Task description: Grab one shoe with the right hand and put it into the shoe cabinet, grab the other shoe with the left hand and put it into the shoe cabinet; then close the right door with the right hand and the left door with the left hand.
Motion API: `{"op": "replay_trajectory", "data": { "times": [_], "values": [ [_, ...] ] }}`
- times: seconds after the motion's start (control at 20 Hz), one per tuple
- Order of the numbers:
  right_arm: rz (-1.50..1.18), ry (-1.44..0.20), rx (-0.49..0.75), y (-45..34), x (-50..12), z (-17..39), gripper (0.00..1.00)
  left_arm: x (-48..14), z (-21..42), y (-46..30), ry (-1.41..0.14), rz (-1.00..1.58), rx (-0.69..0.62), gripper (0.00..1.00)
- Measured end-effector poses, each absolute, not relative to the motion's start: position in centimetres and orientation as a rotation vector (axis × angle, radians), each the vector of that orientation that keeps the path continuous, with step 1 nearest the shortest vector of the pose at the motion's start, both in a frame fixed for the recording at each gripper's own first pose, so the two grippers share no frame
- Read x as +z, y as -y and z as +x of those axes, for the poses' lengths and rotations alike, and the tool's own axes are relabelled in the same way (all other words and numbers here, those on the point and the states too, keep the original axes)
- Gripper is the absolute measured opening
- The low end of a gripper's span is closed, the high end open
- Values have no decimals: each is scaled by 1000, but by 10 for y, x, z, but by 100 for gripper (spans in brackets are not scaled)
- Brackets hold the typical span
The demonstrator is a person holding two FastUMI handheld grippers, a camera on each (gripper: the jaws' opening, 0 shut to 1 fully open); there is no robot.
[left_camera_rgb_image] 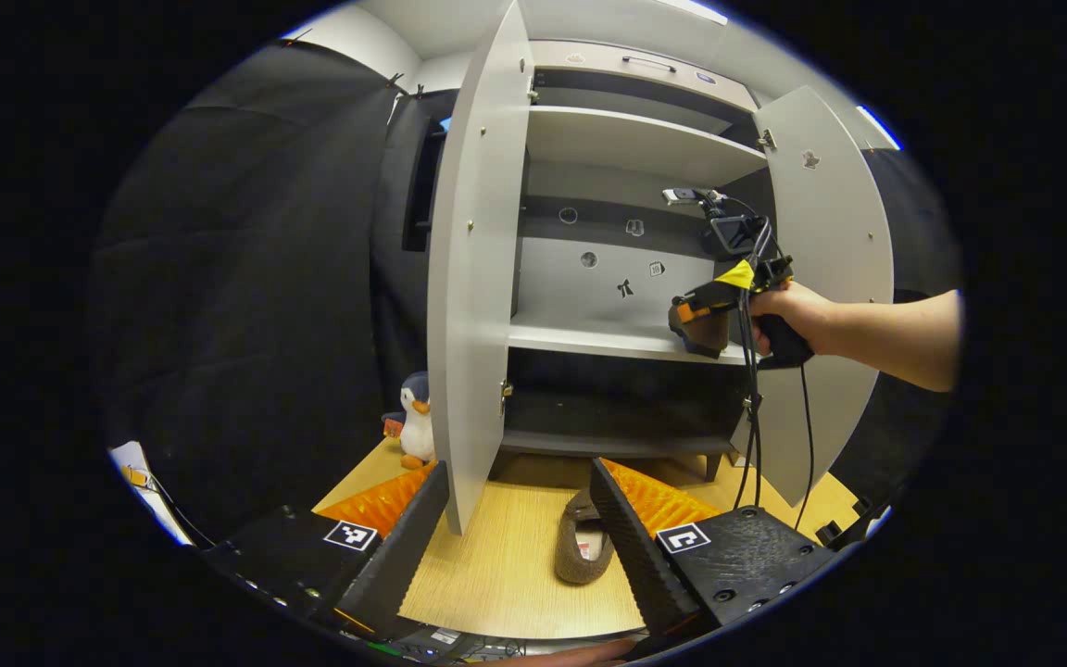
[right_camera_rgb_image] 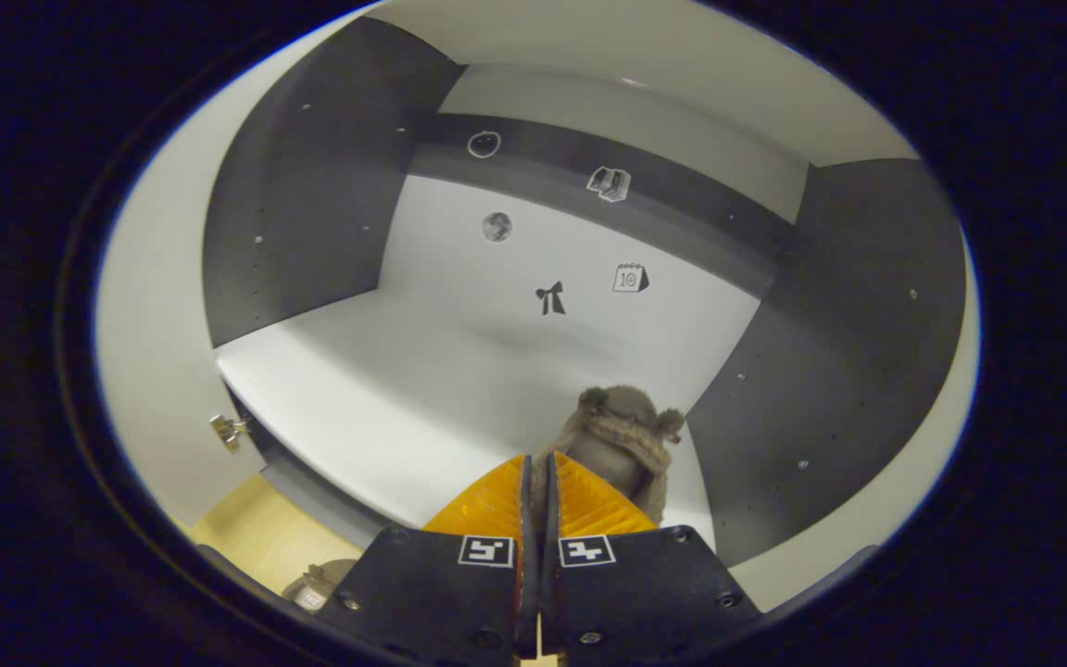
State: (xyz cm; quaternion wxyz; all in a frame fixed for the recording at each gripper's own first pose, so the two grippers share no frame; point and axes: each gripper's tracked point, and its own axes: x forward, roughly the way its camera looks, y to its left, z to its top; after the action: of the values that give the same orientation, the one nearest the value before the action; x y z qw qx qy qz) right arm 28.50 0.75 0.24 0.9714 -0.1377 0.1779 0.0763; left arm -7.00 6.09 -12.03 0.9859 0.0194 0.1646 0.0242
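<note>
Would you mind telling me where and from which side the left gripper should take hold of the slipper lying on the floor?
Probably the heel-end rim of the slipper, from above. It lies sole-down on the wooden floor with its opening up and the heel nearest, so one finger can slip inside and the other outside. The left gripper is open, already straddling it.

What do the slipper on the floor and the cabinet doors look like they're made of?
The slipper on the floor looks like soft brown fabric, perhaps fleece or knit: its surface is fuzzy and matte, with a paler lining inside. The cabinet doors look like laminated board in smooth matte light grey: flat panels with clean edges and small metal hinge fittings. Solid wood or composite underneath cannot be told.
</note>
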Motion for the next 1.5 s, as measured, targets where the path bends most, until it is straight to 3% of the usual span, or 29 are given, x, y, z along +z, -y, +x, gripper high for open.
{"op": "replay_trajectory", "data": {
  "times": [0.15,0.3,0.4,0.45,0.6,0.75,0.85,0.9,1.0,1.15,1.4,1.5],
  "values": [
    [-254,-374,204,-11,6,281,12,-125,-73,-68,-329,29,62,94],
    [-241,-302,158,6,26,265,88,-131,-74,-61,-348,10,60,94],
    [-228,-206,92,26,48,251,95,-138,-70,-56,-362,14,52,94],
    [-212,-148,77,32,60,236,90,-141,-68,-52,-365,18,40,94],
    [-167,10,28,50,97,167,91,-166,-59,-38,-397,37,-4,94],
    [-99,64,52,52,84,82,92,-212,-46,-25,-447,85,-38,94],
    [-54,-21,69,54,54,34,91,-252,-36,-17,-501,98,-54,94],
    [-13,-80,72,56,41,14,96,-268,-24,-11,-537,105,-69,94],
    [34,-190,63,64,12,-14,92,-276,8,-7,-602,116,-78,94],
    [-55,-292,6,91,-17,-35,92,-263,26,-25,-658,89,-68,94],
    [-106,-313,57,84,-11,-43,92,-304,41,-19,-760,96,-72,94],
    [-123,-318,74,77,-10,-42,92,-313,47,-21,-787,97,-62,75]
  ]
}}
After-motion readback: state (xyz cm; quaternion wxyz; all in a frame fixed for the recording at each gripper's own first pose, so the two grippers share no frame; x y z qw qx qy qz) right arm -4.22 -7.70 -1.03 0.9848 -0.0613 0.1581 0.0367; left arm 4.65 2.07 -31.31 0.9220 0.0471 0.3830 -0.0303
